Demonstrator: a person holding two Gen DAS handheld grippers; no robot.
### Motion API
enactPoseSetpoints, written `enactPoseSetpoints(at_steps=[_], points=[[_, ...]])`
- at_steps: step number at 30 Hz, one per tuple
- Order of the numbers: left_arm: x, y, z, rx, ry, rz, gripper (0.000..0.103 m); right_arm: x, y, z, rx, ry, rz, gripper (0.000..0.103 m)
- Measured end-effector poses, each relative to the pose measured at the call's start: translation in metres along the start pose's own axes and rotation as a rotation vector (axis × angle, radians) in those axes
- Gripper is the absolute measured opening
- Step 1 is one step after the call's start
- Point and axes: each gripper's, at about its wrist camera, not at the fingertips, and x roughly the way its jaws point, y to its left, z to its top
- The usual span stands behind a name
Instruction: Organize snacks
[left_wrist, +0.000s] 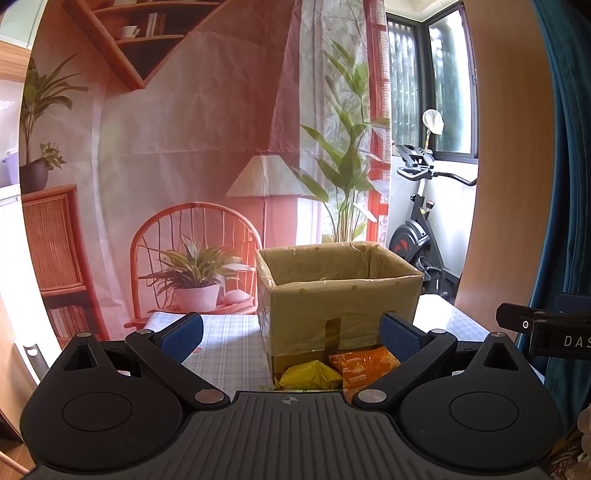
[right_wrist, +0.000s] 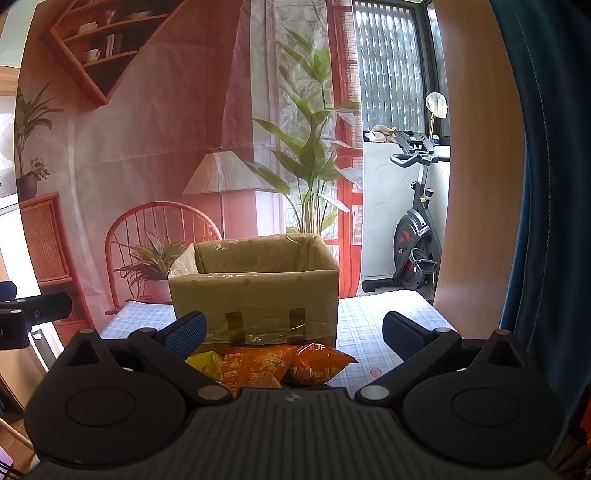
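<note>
Both grippers wide open, holding nothing. Left gripper (left_wrist: 291, 334) and right gripper (right_wrist: 293, 332) hover above the near edge of the table (right_wrist: 373, 325), both aimed at the cardboard box (right_wrist: 258, 291).

Snacks: a small pile on the checked tablecloth, just in front of the box's near wall. Yellow packet (right_wrist: 205, 363) on the left, orange packet (right_wrist: 255, 365) in the middle, a second orange bag (right_wrist: 319, 362) to the right, overlapping. Lower parts hidden behind the gripper bodies, so count is uncertain.

Handling, my read: light, air-puffed foil bags, soft and crushable, slick film. Pinch at a crimped end seam or a flat corner, not the puffed belly; a hard squeeze risks crushing contents or popping the bag. Overlap means lifting one may drag its neighbour.

Box: open top, lined with thin plastic film, taped on the near face. Film at the rim could snag a finger; it looks light enough to slide if bumped.

Room: open tablecloth to the right of the pile and the left of the box. Table edges close on both sides. Box rim stands well above the packets, so lift clear before going over. The two grippers sit near each other; watch for a clash.
</note>
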Motion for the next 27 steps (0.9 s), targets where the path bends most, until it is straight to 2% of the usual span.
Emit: enactPoseSetpoints(at_steps=[20,27], points=[[0.006,0.007,0.000,-0.032,0.033,-0.014,0.103,0.002,-0.003,-0.006,0.002,0.008,-0.003,0.103],[0.026,0.015,-0.004,-0.035,0.052,0.039,0.103,0.016,-0.005,-0.003,-0.013,0.006,-0.013,0.103]])
